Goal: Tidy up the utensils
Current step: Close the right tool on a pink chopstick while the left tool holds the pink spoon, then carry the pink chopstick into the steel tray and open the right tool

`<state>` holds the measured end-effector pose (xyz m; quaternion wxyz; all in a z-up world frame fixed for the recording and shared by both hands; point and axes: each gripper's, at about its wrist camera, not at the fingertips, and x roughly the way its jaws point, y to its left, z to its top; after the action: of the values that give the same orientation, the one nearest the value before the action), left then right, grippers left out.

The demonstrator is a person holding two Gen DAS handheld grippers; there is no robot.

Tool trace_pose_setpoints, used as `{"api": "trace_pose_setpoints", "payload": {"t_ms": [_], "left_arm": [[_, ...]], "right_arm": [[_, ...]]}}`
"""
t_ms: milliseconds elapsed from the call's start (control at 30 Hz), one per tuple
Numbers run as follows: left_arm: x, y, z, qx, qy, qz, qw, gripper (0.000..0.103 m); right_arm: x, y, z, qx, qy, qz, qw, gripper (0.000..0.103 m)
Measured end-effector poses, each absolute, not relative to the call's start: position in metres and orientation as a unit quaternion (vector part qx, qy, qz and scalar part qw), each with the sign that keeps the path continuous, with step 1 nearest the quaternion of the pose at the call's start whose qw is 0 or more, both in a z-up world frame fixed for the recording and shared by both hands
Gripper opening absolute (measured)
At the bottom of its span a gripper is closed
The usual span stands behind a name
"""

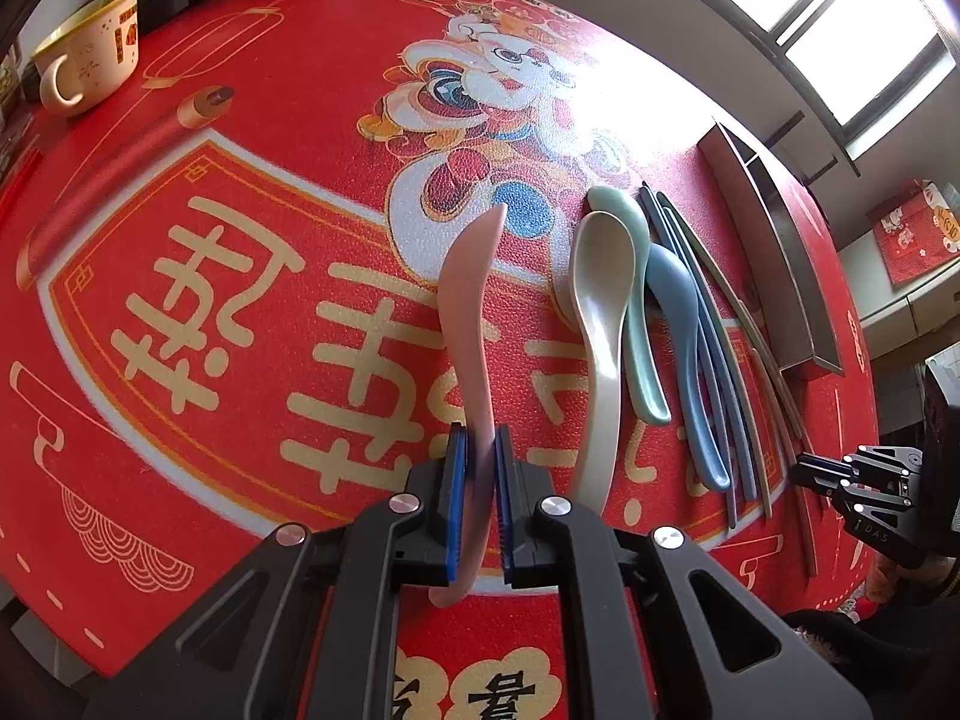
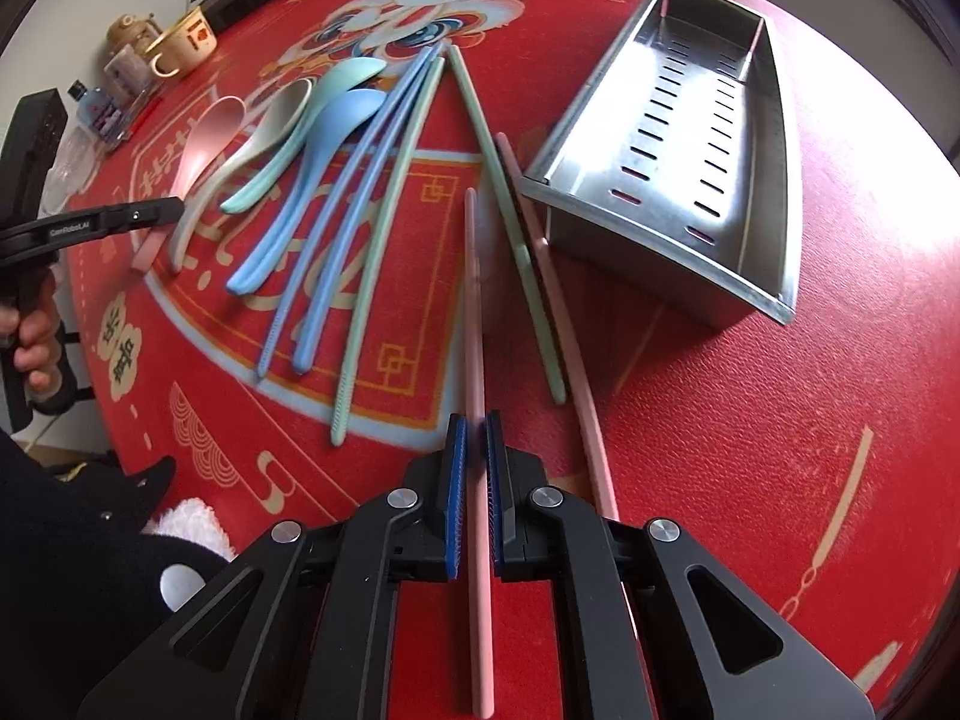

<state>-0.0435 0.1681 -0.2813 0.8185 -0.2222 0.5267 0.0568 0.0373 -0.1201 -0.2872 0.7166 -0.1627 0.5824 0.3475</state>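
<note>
Red lion-print tablecloth (image 2: 750, 420), pink spoon (image 1: 465, 300), blue spoon (image 2: 324, 138), pink chopstick (image 2: 474, 330), silver slotted tray (image 2: 774, 276)

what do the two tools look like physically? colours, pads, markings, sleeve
Both match: matte black angular linkage bodies with triangular cutouts and round silver pivot pins. Left tool and right tool carry blue ribbed pads on black fingers. White lettering runs along the left tool's side in the right wrist view. The bare hand grips its black handle; dark sleeve with white trim. No cables visible.
</note>
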Motion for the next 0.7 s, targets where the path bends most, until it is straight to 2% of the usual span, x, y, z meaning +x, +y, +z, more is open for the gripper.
{"api": "trace_pose_setpoints", "payload": {"t_ms": [700], "left_arm": [[-0.04,0.165,-0.281,-0.21,0.519,0.066,0.826,0.007]], "right_arm": [[0.033,-0.121,-0.289,-0.132,0.606,0.332,0.711,0.007]]}}
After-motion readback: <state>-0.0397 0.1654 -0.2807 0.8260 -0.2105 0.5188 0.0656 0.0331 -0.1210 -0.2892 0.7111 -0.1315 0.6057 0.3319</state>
